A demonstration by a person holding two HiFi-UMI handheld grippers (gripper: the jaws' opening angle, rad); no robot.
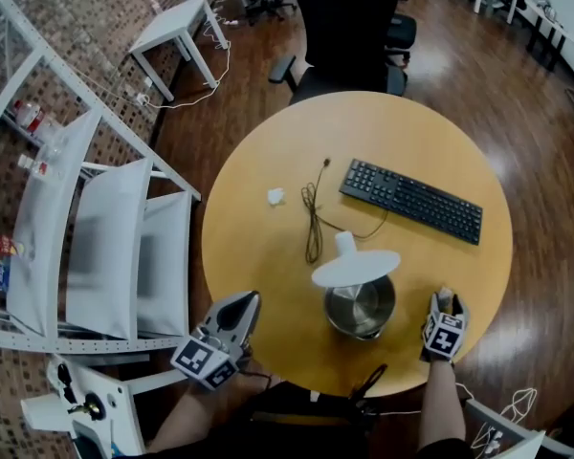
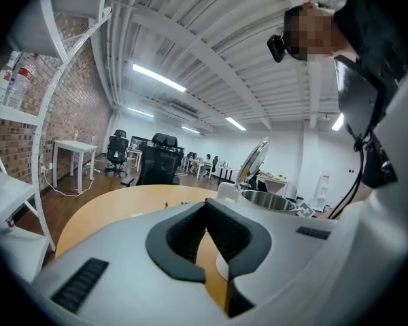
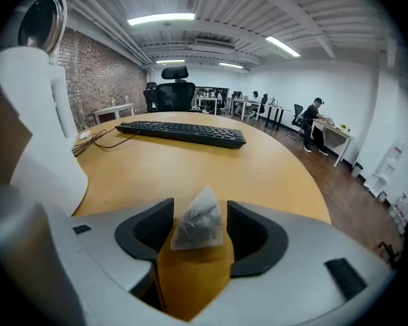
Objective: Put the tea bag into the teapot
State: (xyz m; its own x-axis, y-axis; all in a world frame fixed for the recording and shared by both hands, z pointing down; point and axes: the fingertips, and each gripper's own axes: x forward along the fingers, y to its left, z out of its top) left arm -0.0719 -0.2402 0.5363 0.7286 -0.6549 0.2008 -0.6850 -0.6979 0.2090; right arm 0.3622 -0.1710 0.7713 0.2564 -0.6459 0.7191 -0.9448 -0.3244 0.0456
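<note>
The tea bag (image 3: 198,217), a small translucent pyramid with dark leaves, stands on the wooden table (image 1: 268,256) between the jaws of my right gripper (image 3: 198,209). Those jaws are open and their pads do not press on it. In the head view the right gripper (image 1: 447,304) is near the table's front right edge, just right of the teapot (image 1: 361,306). The teapot is a steel pot on a white body, with its lid (image 1: 356,268) swung up. My left gripper (image 1: 252,301) is left of the teapot (image 2: 268,199), shut, with nothing in it.
A black keyboard (image 1: 411,199) lies behind the teapot, with a dark cable (image 1: 313,220) beside it and a small white object (image 1: 275,196) further left. A black office chair (image 1: 344,27) stands at the far edge. White shelving (image 1: 96,237) is on the left.
</note>
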